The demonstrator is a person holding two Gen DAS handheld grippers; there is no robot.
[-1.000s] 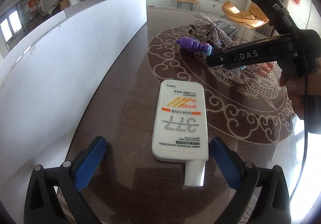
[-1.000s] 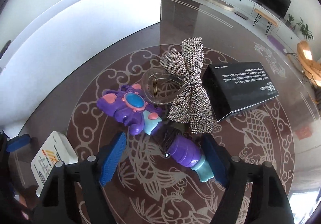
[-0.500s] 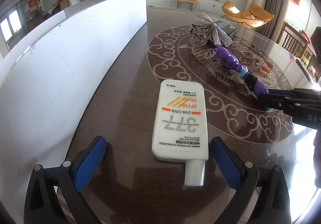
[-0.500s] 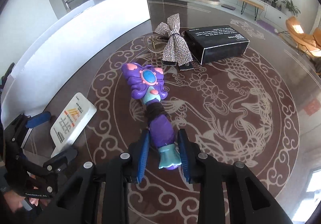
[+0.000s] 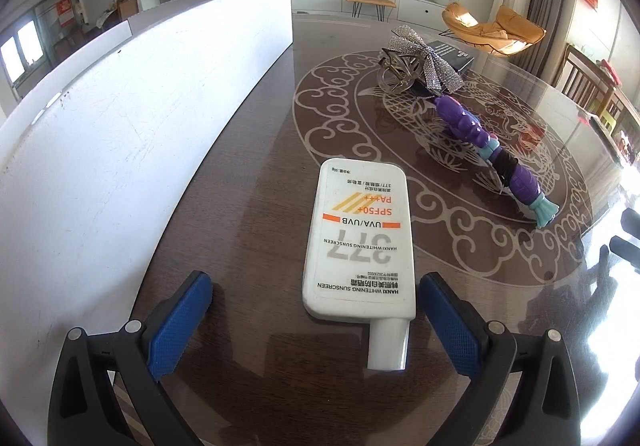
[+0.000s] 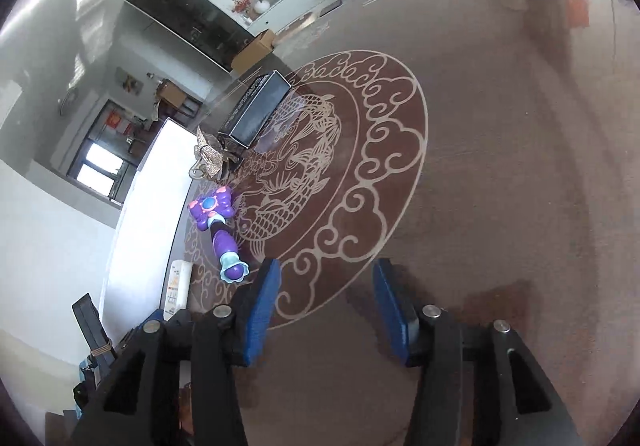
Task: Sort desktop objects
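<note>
- Left wrist view: the left gripper (image 5: 316,320) hangs over the dark brown tabletop with a pale dragon-and-cloud medallion (image 5: 248,150), its blue-padded jaws spread wide.
- A flat white sunscreen bottle with orange stripes (image 5: 358,248) lies between those jaws, cap towards the camera, touched by neither pad.
- A long white board (image 5: 132,118) stands on edge along the tabletop's left side, walling it off.
- Across the medallion lies a purple toy wand with teal trim (image 5: 492,150), well apart from the bottle.
- Beyond the wand's far end sit a silver glittery bow on a clear hair claw (image 5: 420,64) and a black rectangular box (image 5: 454,52) near the far edge.
- Right wrist view, strongly rolled: the right gripper (image 6: 326,298) is opening its jaws over bare tabletop, nothing between them.
- The purple wand (image 6: 218,226) lies left of that gripper, clear of its pads, with the bow (image 6: 210,154) and box (image 6: 258,112) beyond and the bottle (image 6: 178,286) beside the board.
</note>
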